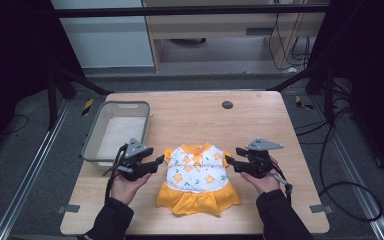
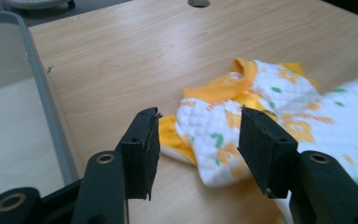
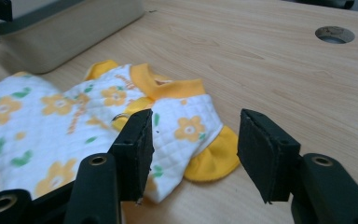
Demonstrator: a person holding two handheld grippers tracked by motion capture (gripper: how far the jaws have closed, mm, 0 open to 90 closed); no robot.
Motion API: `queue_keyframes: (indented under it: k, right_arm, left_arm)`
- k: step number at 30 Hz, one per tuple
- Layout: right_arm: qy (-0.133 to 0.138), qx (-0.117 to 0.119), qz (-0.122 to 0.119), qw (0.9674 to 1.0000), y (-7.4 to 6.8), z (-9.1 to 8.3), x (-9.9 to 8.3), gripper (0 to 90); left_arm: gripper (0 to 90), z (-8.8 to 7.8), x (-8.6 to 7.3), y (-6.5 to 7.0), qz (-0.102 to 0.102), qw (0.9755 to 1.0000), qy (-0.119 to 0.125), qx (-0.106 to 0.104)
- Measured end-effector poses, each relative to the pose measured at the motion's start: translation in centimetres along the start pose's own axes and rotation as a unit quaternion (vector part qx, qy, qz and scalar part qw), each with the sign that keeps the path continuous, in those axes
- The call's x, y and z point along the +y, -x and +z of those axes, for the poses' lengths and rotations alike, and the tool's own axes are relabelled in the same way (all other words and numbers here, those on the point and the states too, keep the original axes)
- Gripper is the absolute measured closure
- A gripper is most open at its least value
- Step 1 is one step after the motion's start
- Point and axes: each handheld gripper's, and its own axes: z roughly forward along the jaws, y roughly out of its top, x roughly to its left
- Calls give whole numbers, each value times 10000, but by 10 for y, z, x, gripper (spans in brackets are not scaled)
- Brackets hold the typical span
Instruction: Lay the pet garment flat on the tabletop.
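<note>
We find the dress lying flat on the counter, between the two grippers, neck away from the person and yellow skirt nearest. The left gripper stands just off its one sleeve, the right gripper just off the other. Both sets of jaws stand apart with nothing between the pads; neither touches cloth.

Left gripper view: the sleeve lies ahead of and slightly below the gap, nearer the right-hand jaw. Right gripper view: the other sleeve, with its yellow cuff, lies ahead of the gap, partly behind the left-hand jaw.

Risks, in our judgement:
- A close from this height would catch air or only the cuff edge; the quilted cloth could then slip out on lifting.
- Jaws driven down too steeply may pin cloth to the counter and bunch it instead of taking it.
- An uneven take, one sleeve held and the other missed, would drag the dress askew and crease the skirt.
- The basket sits just beyond the left gripper; a wide swing there could knock its rim.
</note>
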Motion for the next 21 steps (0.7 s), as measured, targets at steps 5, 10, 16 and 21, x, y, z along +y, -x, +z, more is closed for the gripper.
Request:
queue_keyframes:
  k: [5,10,16,21]
  right_arm:
    - [-200,-124,74,9997,12,34,1,468]
    - [-511,-222,135,9984,18,58,-8,470]
    - [-767,-244,89,9967,20,74,-18,506]
    - [-868,-225,-19,9960,15,77,-21,577]
  left_arm:
    - [482,41,0,-6,1,9993,-340,127]
    - [467,66,-7,-8,-110,9968,-755,254]
    - [482,80,-18,-10,-126,9927,-1151,351]
    - [587,84,-28,-10,-272,9921,-1181,336]
